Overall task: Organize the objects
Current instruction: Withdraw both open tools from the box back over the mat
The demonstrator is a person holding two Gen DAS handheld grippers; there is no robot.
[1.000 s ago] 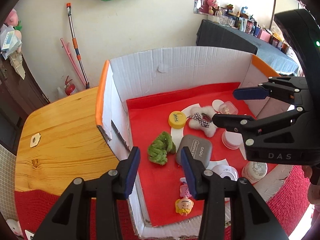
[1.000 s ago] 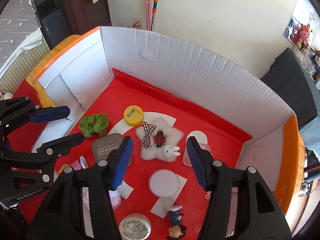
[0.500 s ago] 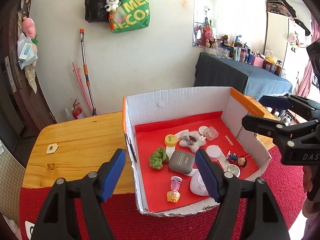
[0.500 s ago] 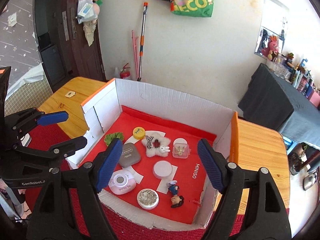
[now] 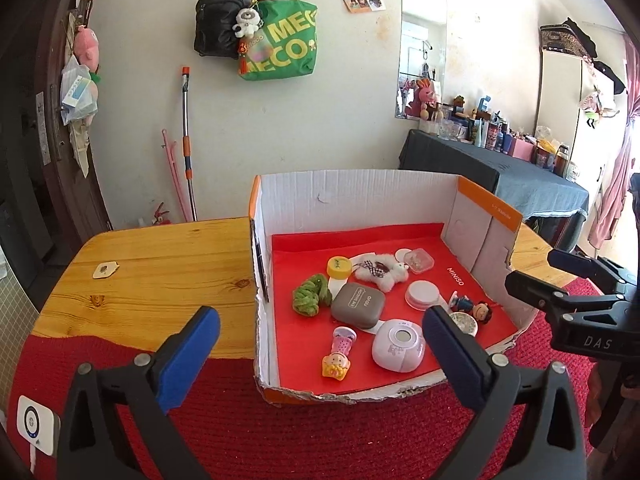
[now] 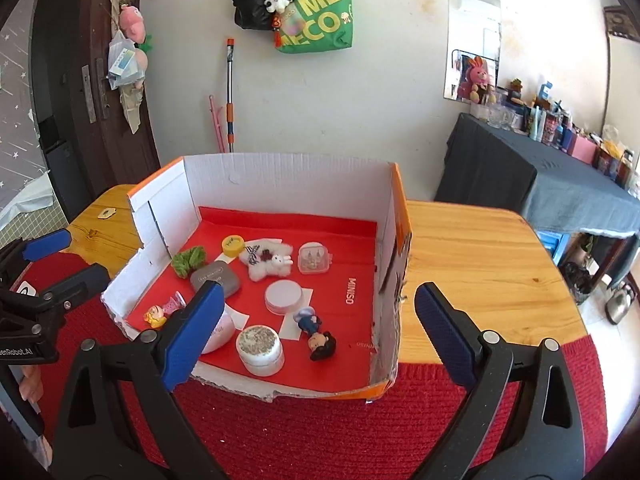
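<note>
Open cardboard box (image 5: 356, 196) on the wooden worktop (image 5: 160, 264), white inside, orange along the rims, near wall torn low, floor lined red and printed MINISO

Inside, placed from the grey eyeshadow case (image 5: 357, 305) near the middle:
- green scrunchie (image 5: 310, 294) just beside it, toward the box's left wall
- yellow round lid (image 5: 338, 267) behind it, toward the back wall
- white fluffy toy (image 5: 380, 272) with checked bow, behind and to the right, touching nothing but the lining as far as visible
- small clear case (image 5: 418, 259) beyond the fluffy toy, nearest the right wall at the back
- white round jar (image 5: 422, 295) to the right of the case, on a white paper strip
- dark-haired figurine (image 5: 472, 307) lying on its side, farther right
- glitter-topped jar (image 6: 260, 346) at the torn front edge, just beside the figurine
- pale lilac round device (image 5: 398, 345) in front of the case
- pink-and-yellow doll (image 5: 339, 354) lying in front and to the left

Around the box: red knitted mat (image 5: 320, 432) under its front edge, small tag (image 5: 105, 271) on bare wood well to the left, white gadget (image 5: 36, 428) on the mat's left end

Left hand-held gripper (image 5: 320, 344) in front of the box, jaws opening wide, nothing between them; right hand-held gripper (image 6: 318, 320) likewise opening, empty, straddling the box's right front corner in its own view, left pad hiding part of the lilac device
</note>
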